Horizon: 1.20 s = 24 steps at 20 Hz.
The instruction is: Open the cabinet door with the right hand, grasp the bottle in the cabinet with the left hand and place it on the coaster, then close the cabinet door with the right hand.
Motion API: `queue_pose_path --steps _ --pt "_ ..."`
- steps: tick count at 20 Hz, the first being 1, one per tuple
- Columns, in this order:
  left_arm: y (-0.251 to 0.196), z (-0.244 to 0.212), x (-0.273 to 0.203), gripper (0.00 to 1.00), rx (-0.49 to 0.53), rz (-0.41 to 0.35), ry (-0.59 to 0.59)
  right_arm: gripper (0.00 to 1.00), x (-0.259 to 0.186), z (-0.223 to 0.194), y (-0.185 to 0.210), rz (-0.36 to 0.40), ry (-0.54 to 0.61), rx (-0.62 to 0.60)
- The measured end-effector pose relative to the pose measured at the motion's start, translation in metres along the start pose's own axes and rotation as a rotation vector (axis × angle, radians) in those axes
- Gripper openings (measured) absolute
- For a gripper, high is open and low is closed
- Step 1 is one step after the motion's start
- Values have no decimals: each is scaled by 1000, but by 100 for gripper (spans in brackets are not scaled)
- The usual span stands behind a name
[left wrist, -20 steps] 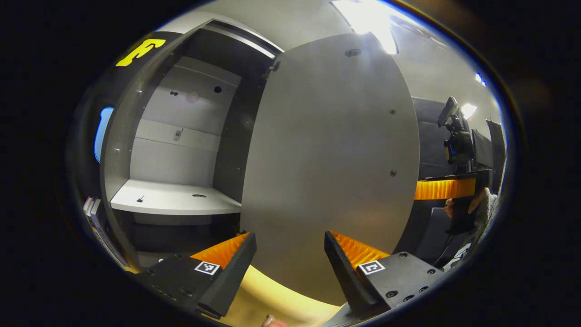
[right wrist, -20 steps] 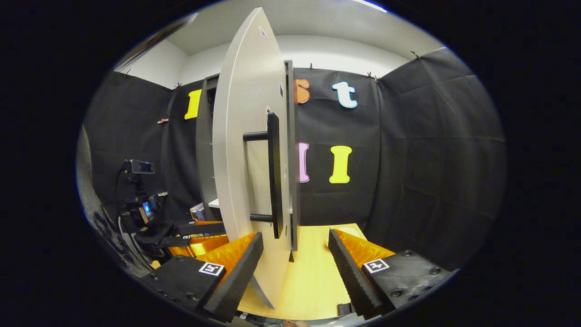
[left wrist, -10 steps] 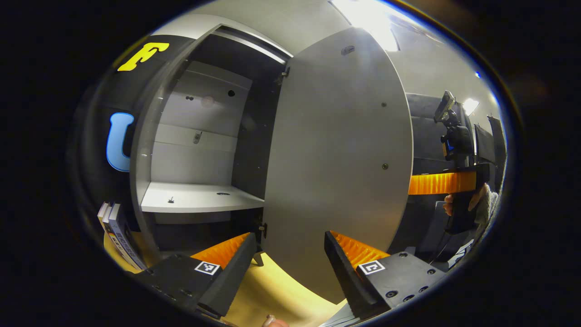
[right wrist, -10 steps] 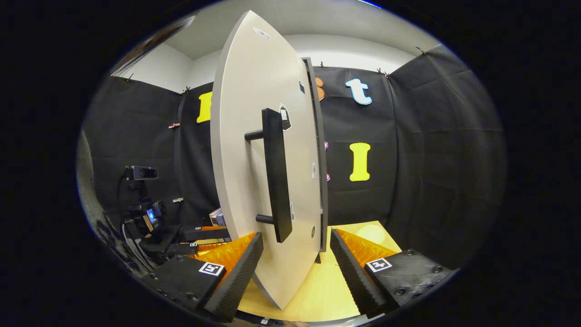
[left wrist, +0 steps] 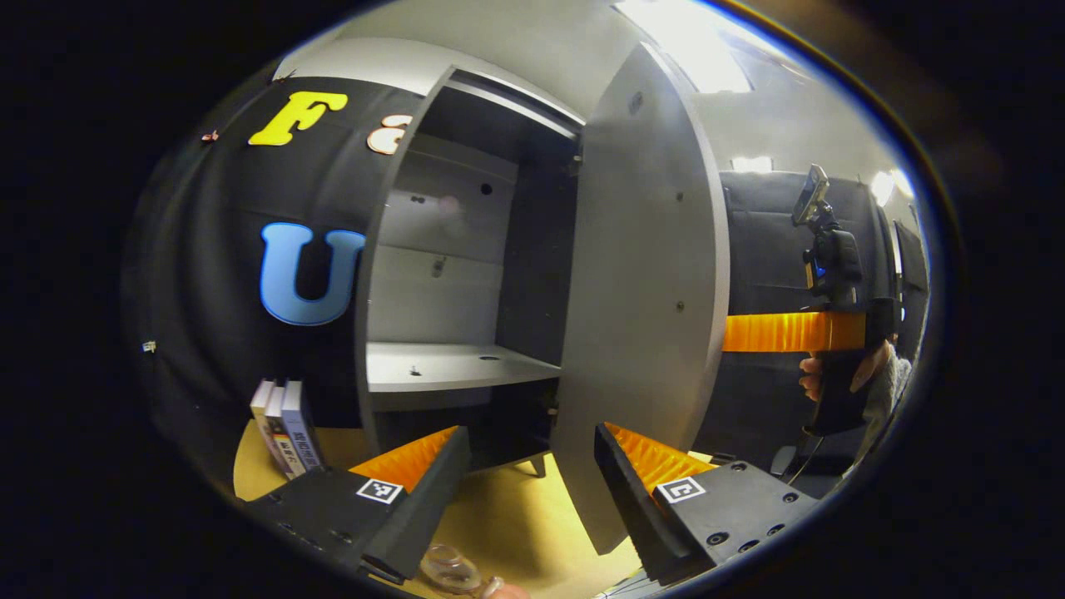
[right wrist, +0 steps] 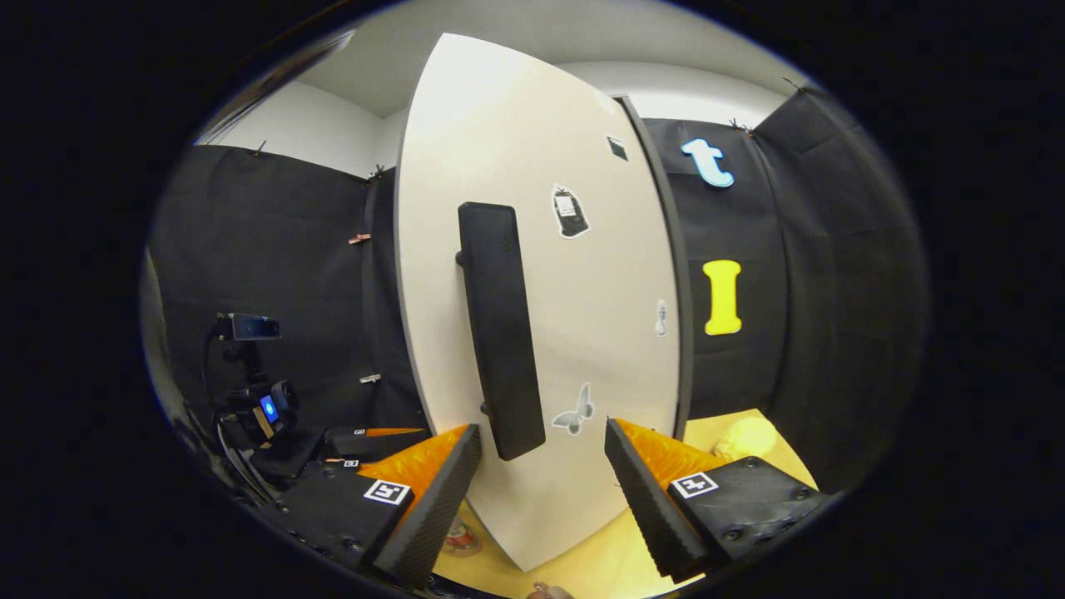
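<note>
Jaws: right gripper [right wrist: 541, 474] wide, empty, handle [right wrist: 499, 333] just ahead on cabinet door [right wrist: 574, 333]; left gripper [left wrist: 532, 478] wide, empty. Door half open, closing remains. Shelf [left wrist: 449, 366] ahead bare; bottle [left wrist: 449, 570] below the left jaws on worktop [left wrist: 499, 524], apparently placed.

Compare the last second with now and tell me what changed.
The cabinet door has swung toward closing. The left gripper has drawn back from the cabinet, bringing books into sight. Both grippers stay open, empty; the right gripper stays by the handle.
</note>
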<state>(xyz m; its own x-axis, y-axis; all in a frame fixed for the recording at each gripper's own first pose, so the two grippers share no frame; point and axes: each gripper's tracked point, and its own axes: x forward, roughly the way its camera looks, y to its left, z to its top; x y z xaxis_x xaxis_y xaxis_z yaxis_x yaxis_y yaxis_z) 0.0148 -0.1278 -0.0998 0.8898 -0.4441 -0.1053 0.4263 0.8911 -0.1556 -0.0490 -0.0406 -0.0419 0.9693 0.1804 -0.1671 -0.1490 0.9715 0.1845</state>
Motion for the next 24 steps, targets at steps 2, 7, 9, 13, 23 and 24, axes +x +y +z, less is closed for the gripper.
queue_pose_path --steps 2,7,9,13,23,24 --pt "12 2 -11 95 -7 40 -2 100 15 0 13 52 1 -11" --pt "23 0 -27 95 -10 126 -7 98 22 -3 21 121 26 -26" --pt "24 -1 -29 95 -14 147 -11 98 23 -1 16 125 29 -28" --pt "16 3 -21 95 -11 171 -17 97 31 4 -14 50 -9 -57" --pt "-2 12 13 95 19 205 -41 97 45 0 -66 -96 -111 -86" --pt "-2 12 17 95 21 208 -42 97 44 1 -68 -94 -112 -81"
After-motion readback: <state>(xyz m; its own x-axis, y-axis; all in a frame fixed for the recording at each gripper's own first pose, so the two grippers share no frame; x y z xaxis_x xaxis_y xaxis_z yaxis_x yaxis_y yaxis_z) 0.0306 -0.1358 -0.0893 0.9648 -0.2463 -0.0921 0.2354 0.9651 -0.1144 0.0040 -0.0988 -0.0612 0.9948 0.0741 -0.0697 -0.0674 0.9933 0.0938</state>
